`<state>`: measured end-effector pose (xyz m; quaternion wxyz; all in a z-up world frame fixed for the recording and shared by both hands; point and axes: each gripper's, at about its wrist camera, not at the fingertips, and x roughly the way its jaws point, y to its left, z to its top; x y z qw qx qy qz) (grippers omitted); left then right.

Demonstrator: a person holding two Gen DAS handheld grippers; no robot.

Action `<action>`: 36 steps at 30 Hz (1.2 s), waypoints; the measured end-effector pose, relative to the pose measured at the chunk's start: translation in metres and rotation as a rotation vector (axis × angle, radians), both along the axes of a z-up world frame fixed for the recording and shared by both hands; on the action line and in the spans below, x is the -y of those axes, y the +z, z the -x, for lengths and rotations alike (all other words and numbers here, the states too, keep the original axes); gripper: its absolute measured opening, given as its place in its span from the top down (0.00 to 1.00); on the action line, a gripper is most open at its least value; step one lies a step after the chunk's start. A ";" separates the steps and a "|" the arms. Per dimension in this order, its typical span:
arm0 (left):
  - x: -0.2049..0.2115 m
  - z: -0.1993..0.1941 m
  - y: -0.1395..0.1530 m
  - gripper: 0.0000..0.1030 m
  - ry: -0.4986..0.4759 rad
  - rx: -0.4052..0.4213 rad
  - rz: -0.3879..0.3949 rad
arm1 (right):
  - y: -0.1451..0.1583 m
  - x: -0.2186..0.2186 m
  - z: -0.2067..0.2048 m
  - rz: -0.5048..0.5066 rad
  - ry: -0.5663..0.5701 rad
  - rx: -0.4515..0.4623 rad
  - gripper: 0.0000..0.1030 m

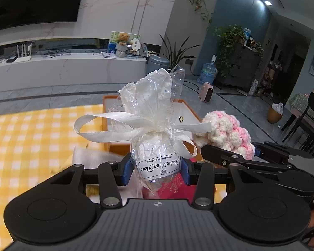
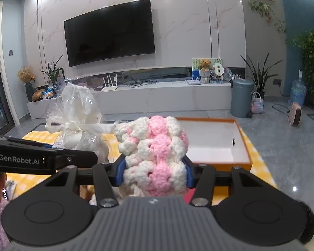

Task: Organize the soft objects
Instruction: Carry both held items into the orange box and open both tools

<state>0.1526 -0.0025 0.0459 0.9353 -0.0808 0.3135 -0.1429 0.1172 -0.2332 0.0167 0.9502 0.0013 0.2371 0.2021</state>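
Note:
My left gripper [image 1: 156, 170] is shut on a clear plastic gift bag [image 1: 155, 146] with a white soft filling, a white ribbon bow and a printed label; its blue pads press the bag's sides. My right gripper [image 2: 155, 173] is shut on a pink and white crocheted bundle [image 2: 155, 152], which bulges above its blue pads. Both are held up over the yellow checked tablecloth [image 1: 31, 146]. The crocheted bundle [image 1: 228, 131] shows to the right in the left wrist view, the gift bag [image 2: 79, 121] to the left in the right wrist view. An orange box with a white inside [image 2: 217, 140] lies open just beyond.
The orange box [image 1: 188, 115] sits at the table's far edge. Something red [image 1: 178, 188] and white paper lie on the table under the left gripper. Beyond the table are grey floor tiles, a TV cabinet [image 2: 157, 96], a grey bin [image 2: 240, 98], a water bottle and a pink heater.

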 end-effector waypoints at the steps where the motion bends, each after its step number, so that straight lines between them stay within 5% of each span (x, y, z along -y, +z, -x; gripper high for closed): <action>1: 0.001 -0.005 -0.001 0.50 -0.002 -0.001 0.000 | 0.002 0.000 -0.010 0.013 0.000 0.004 0.49; 12: 0.004 -0.087 -0.027 0.50 -0.027 -0.082 0.001 | -0.012 -0.001 -0.114 0.133 0.001 0.000 0.49; 25: -0.008 -0.162 -0.061 0.49 -0.046 -0.239 -0.008 | -0.077 -0.021 -0.233 0.286 0.007 -0.195 0.49; 36: -0.006 -0.173 -0.079 0.47 -0.046 -0.314 -0.037 | -0.109 -0.036 -0.253 0.364 0.064 -0.313 0.40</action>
